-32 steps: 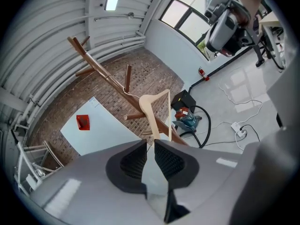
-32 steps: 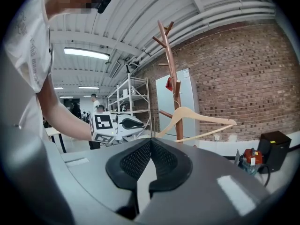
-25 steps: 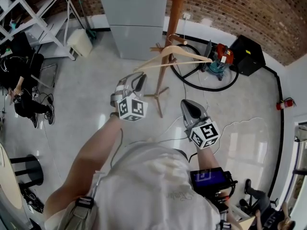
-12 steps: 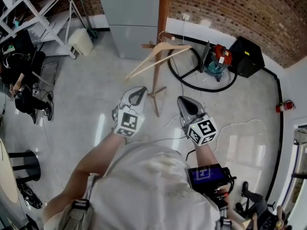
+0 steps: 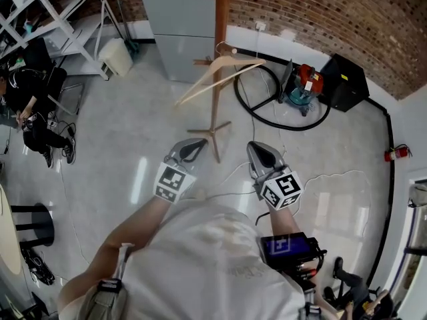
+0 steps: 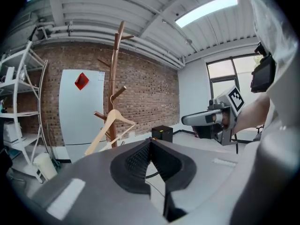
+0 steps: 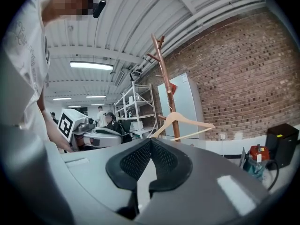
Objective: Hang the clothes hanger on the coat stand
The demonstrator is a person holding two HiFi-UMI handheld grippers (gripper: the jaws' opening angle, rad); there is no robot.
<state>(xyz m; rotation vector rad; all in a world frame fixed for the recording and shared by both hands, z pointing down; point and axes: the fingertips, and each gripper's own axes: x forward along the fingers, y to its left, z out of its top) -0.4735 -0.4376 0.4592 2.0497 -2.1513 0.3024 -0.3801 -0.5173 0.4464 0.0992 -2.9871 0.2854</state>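
Note:
The wooden hanger hangs by its hook from a peg of the brown coat stand, tilted with its left end low. Both grippers are drawn back near my body, well short of the stand. My left gripper has just been closing and is shut with nothing between its jaws. My right gripper is also shut and empty. The left gripper view shows the hanger on the stand at far left, and the right gripper view shows the hanger straight ahead.
A black hose loop, a red and teal machine and a black box lie right of the stand. A pale cabinet stands behind it. White shelving and a seated person are at left.
Both grippers have pulled back from the stand toward my body, the left one farther and rolling as its jaws closed. The hanger stays on the peg, now swung round.

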